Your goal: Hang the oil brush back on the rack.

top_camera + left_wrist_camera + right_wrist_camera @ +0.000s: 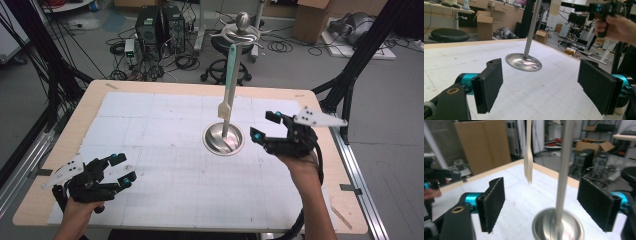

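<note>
A metal stand with a round dished base (223,138) and a thin upright pole stands in the middle of the table. A pale fork (228,95) hangs from the stand's top, tines down, above the base. My right gripper (264,127) is just right of the base, open, with nothing between its pads. In the right gripper view the pole (564,170) and the fork (528,162) rise ahead of the open right gripper (541,203). My left gripper (120,169) rests open near the table's front left. The left gripper (540,85) faces the stand's base (524,62).
A white gridded mat (165,150) covers the wooden table (95,95). A stool (225,55), computer towers (160,25) and loose cables lie on the floor beyond the far edge. Black frame posts (360,55) stand at the right.
</note>
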Demonstrator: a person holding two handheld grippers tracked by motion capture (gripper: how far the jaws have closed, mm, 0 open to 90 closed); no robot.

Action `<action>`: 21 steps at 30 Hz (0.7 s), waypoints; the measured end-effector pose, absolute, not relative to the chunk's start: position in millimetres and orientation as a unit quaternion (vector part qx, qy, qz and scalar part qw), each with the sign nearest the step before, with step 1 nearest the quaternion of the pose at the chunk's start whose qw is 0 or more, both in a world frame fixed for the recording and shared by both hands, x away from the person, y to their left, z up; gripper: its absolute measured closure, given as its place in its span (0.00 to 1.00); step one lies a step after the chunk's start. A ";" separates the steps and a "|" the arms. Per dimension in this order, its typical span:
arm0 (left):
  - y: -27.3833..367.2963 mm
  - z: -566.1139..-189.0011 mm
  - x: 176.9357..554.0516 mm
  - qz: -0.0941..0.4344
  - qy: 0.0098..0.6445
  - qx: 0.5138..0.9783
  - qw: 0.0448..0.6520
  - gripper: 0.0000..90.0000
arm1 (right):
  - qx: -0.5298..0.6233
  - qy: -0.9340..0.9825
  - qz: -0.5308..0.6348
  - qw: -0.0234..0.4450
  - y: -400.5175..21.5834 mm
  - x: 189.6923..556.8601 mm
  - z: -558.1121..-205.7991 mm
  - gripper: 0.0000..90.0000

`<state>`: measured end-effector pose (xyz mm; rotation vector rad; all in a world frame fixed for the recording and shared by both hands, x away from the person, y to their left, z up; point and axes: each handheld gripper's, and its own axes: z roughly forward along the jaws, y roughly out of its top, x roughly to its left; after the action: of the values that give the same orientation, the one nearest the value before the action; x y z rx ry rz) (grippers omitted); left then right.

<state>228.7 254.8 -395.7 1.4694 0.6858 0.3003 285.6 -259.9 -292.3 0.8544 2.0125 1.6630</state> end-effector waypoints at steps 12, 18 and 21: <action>254.9 -398.4 231.2 0.155 0.302 0.665 0.666 0.23 | 0.347 0.702 0.572 0.244 -292.9 220.5 -356.2 0.21; 255.1 -398.1 231.4 0.157 0.304 0.658 0.670 0.22 | 0.358 0.700 0.563 0.255 -293.2 206.6 -372.2 0.21; 255.2 -398.4 232.1 0.160 0.302 0.662 0.667 0.22 | 0.364 0.699 0.562 0.252 -295.0 204.9 -378.4 0.21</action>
<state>232.1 255.2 -398.4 1.4940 0.6815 0.3601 204.9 -295.0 -378.4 0.9905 1.8998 1.5274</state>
